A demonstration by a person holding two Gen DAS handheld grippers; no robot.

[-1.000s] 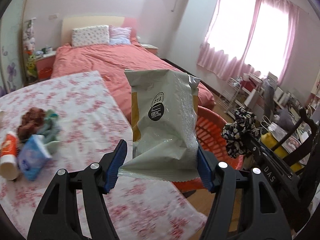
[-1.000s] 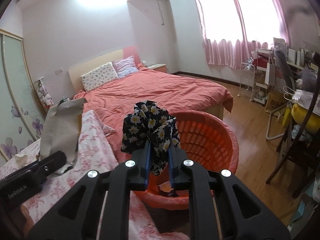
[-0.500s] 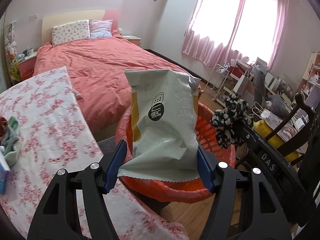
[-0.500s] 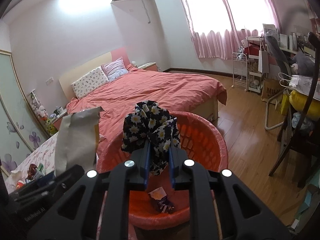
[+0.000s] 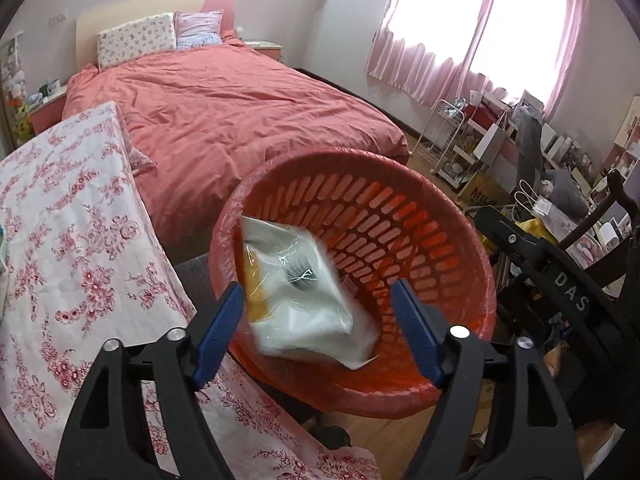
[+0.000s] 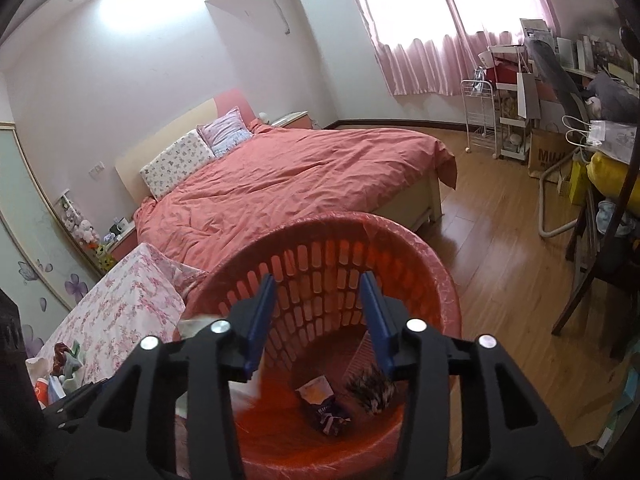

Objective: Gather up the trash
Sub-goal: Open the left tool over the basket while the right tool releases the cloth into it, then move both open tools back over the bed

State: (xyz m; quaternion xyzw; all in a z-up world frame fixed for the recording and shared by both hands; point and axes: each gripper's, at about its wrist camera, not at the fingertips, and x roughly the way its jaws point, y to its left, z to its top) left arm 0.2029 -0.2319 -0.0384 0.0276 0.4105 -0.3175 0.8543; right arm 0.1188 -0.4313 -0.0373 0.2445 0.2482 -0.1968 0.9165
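My left gripper hangs over the red slatted basket, and its jaws are opening. A pale snack bag is loose between the blue pads, blurred, and is falling into the basket without touching them. The jaws of my right gripper are also opening over the same basket, with nothing between them. Below it a black flowered cloth drops, blurred, beside a dark wrapper on the basket floor. The right gripper's body shows at the right of the left wrist view.
A table with a pink flowered cloth stands left of the basket, with a few small items on it. Behind is a bed with a red cover. A dark wooden chair and a cluttered desk stand on the wooden floor at the right.
Both grippers moved from beside the table to above the basket and tipped down. Both opened: the snack bag and the flowered cloth left their jaws and are dropping in.
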